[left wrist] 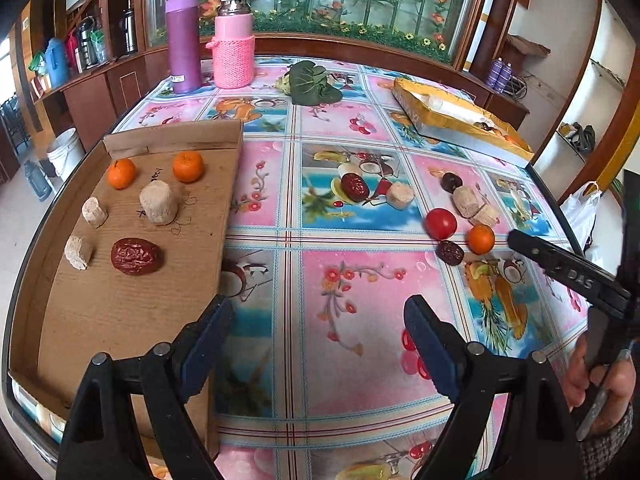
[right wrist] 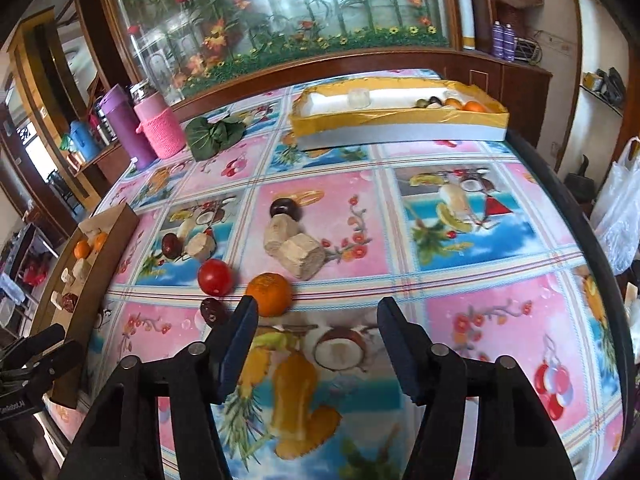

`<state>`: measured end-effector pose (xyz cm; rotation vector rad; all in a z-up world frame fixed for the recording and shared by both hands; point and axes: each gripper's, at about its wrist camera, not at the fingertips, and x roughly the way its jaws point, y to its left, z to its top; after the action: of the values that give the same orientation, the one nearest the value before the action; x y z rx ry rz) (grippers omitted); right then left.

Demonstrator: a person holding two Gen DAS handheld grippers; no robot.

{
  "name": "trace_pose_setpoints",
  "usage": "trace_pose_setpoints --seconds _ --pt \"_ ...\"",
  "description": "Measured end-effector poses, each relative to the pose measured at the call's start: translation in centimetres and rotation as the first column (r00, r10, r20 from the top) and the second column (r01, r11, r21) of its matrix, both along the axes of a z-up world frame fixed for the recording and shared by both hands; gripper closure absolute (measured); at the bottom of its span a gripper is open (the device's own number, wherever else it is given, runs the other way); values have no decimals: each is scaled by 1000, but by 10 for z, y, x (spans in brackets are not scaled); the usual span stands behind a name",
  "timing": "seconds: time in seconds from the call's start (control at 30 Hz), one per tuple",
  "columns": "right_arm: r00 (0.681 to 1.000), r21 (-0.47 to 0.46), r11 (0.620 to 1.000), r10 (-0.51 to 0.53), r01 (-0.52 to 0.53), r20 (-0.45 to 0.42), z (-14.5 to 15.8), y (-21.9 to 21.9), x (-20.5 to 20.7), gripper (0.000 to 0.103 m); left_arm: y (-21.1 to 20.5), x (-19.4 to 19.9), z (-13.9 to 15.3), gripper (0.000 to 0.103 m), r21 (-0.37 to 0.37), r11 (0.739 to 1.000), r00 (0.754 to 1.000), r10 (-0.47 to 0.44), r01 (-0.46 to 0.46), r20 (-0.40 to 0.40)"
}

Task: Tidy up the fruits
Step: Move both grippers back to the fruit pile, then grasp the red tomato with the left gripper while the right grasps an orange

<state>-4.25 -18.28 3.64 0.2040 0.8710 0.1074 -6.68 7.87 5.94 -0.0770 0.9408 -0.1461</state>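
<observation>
Your right gripper (right wrist: 316,324) hangs with its fingers apart and empty, the small orange (right wrist: 269,294) lying on the desk (right wrist: 500,264) just ahead of the left finger, beside the red tomato (right wrist: 215,277) and a dark date (right wrist: 213,311). Judge the orange light, round and smooth-skinned, so it will likely roll if nudged; take it across its widest middle with gentle pressure. Your left gripper (left wrist: 318,330) is also spread wide, holding nothing, near the cardboard tray (left wrist: 120,312) that already carries fruit.
</observation>
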Motion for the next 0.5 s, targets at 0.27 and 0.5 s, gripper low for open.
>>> trace_pose_setpoints --seconds 0.27,0.5 --pt "995 25 997 76 -74 -65 -25 27 37 51 1 22 -2 16 -71 997 999 -8 5 -40" --pt "998 64 997 48 -45 -48 -27 16 31 70 -32 48 1 16 -132 988 996 -88 83 -33"
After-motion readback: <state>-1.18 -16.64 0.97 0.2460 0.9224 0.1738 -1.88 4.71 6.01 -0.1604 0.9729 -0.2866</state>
